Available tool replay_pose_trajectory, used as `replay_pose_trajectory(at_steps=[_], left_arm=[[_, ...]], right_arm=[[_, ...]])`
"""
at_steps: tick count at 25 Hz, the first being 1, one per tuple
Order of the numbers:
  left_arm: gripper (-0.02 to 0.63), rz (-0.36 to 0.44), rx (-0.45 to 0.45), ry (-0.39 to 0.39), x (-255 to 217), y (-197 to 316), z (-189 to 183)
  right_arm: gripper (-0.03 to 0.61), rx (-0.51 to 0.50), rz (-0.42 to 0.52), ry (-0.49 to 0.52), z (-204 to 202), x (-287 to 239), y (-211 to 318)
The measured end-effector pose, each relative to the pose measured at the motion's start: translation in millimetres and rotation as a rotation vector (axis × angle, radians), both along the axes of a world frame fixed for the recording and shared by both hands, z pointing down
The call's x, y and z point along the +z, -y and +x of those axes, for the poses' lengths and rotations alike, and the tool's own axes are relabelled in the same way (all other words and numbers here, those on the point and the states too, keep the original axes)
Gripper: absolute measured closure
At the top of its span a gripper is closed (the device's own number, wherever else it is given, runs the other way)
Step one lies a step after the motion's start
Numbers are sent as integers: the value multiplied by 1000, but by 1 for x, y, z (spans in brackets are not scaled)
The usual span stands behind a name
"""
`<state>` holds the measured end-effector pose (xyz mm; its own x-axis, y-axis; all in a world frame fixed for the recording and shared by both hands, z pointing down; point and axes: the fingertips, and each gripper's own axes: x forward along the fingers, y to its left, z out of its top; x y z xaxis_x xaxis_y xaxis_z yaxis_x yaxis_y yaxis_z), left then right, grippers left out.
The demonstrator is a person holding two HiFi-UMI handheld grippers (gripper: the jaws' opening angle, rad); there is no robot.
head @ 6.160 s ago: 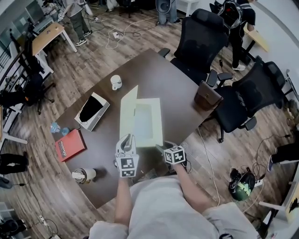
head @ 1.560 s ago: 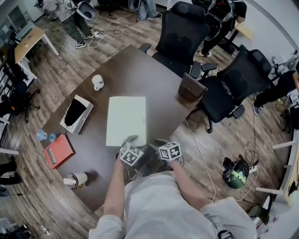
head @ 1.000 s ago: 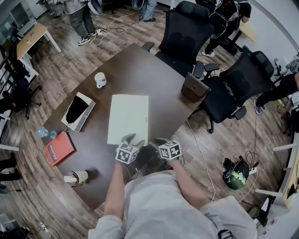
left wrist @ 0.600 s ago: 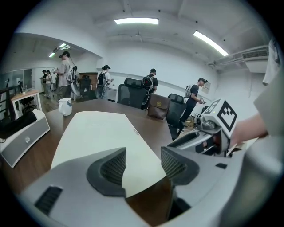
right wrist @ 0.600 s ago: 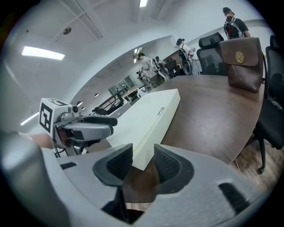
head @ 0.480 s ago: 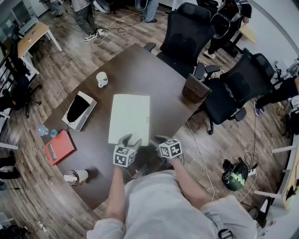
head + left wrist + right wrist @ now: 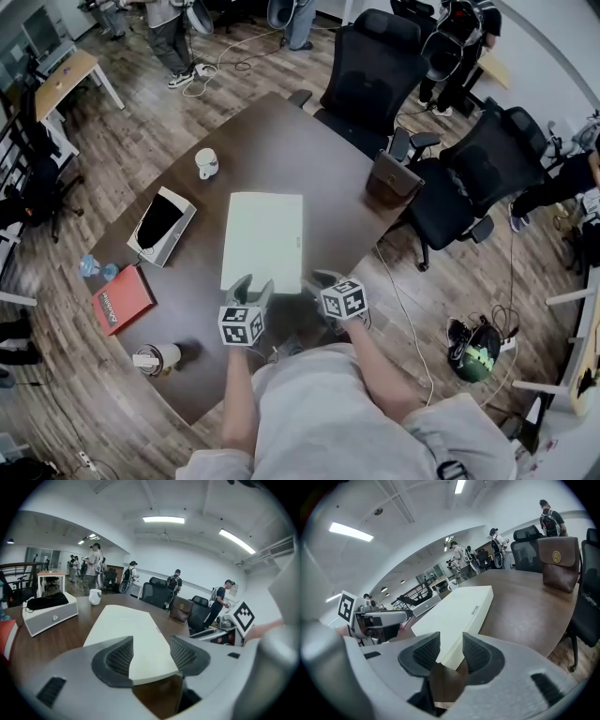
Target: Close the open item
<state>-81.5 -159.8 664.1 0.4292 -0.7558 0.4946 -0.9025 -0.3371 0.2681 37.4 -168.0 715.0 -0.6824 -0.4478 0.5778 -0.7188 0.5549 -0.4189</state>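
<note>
Box (image 7: 263, 241) lies shut at the table's (image 7: 309, 159) middle — stiff, light card, I'd guess; I'd press its top, not pinch. Left gripper (image 7: 151, 653) wide, right gripper (image 7: 451, 649) half open — both empty, nearer the table's edge.

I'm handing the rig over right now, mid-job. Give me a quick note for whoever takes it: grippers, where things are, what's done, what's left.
Left gripper: jaws open, empty, at the white box's near edge.
Right gripper: jaws open, empty, by the box's near right corner.
Box: in the middle of the table, lying flat and shut.
Done: the box looks closed.
Left: probably just backing both grippers off.
</note>
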Motion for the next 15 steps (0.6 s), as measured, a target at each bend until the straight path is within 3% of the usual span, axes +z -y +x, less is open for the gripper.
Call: replay_pose_trajectory(at_steps=[9, 15], left_arm=[[382, 17, -164, -22, -8, -19, -35], [387, -7, -229, -23, -6, -26, -47]], right_arm=[[428, 57, 39, 5, -6, -9, -5], [428, -1, 72, -41, -26, -21, -3]])
